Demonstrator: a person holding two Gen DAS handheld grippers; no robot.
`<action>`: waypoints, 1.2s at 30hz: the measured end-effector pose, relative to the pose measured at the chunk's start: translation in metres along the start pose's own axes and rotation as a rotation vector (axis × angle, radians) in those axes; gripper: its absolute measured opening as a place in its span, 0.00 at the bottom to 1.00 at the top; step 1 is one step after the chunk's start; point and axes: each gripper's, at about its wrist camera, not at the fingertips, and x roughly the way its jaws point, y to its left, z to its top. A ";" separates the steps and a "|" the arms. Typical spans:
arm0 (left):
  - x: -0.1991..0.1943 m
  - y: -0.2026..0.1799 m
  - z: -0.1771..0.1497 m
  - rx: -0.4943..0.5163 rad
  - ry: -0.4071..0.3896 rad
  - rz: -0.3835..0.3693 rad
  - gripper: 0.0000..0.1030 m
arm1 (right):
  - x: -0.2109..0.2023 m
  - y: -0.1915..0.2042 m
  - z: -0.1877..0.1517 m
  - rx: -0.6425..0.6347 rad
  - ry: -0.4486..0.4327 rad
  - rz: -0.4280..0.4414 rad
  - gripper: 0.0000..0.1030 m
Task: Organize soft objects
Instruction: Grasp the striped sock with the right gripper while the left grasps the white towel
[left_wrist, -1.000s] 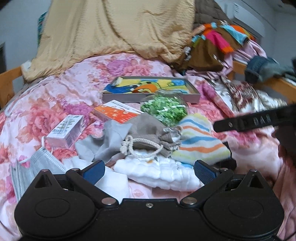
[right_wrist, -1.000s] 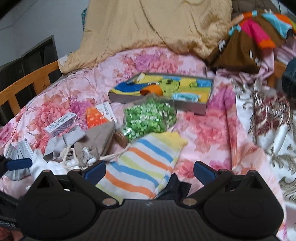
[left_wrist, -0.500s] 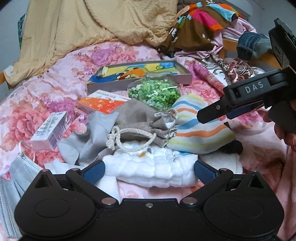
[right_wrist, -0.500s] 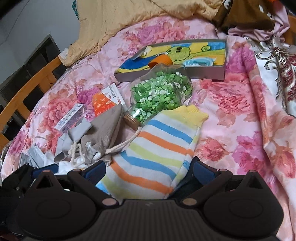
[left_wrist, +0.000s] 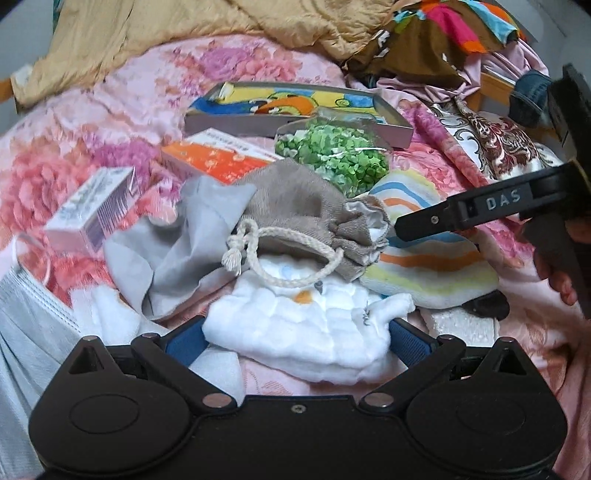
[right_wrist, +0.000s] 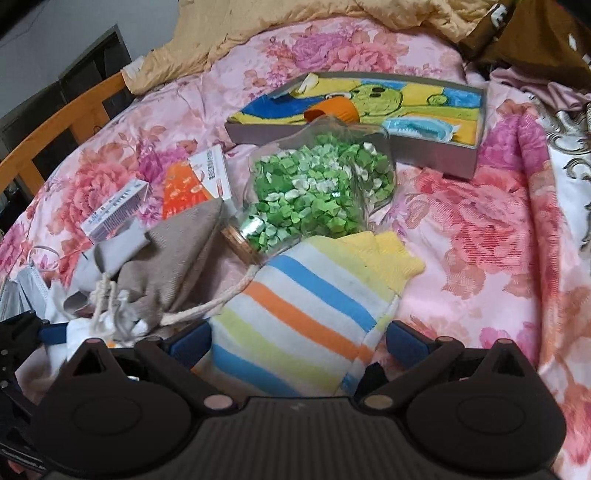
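My left gripper (left_wrist: 295, 338) is open, its blue fingertips on either side of a white quilted cloth (left_wrist: 306, 325) on the bed. A tan drawstring pouch (left_wrist: 295, 210) lies on that cloth's far edge, over a grey cloth (left_wrist: 159, 258). My right gripper (right_wrist: 295, 341) is open, with a striped sock (right_wrist: 306, 310) between its fingers; the sock also shows in the left wrist view (left_wrist: 424, 254). The right gripper's arm (left_wrist: 491, 210) reaches over the sock in the left view. A grey face mask (left_wrist: 26, 332) lies at the left.
A glass jar of green paper stars (right_wrist: 317, 199) lies on its side beyond the sock. A grey box holding a cartoon towel (right_wrist: 369, 107) sits further back. An orange packet (right_wrist: 184, 192) and a small white carton (right_wrist: 114, 210) lie at the left. A wooden rail (right_wrist: 59, 129) edges the bed.
Both grippers have moved forward and down. The white cloth now sits between the left fingertips and the striped sock between the right ones. Both stay open.
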 end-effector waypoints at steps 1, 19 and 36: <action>0.001 0.001 0.001 -0.010 0.005 -0.006 0.99 | 0.004 -0.001 0.001 0.002 0.008 0.009 1.00; -0.002 -0.013 -0.001 0.027 -0.004 -0.099 0.74 | 0.007 0.028 -0.005 -0.230 0.048 0.105 0.96; -0.002 0.009 -0.001 -0.072 -0.027 -0.052 0.48 | 0.000 0.047 -0.017 -0.363 0.063 0.119 0.87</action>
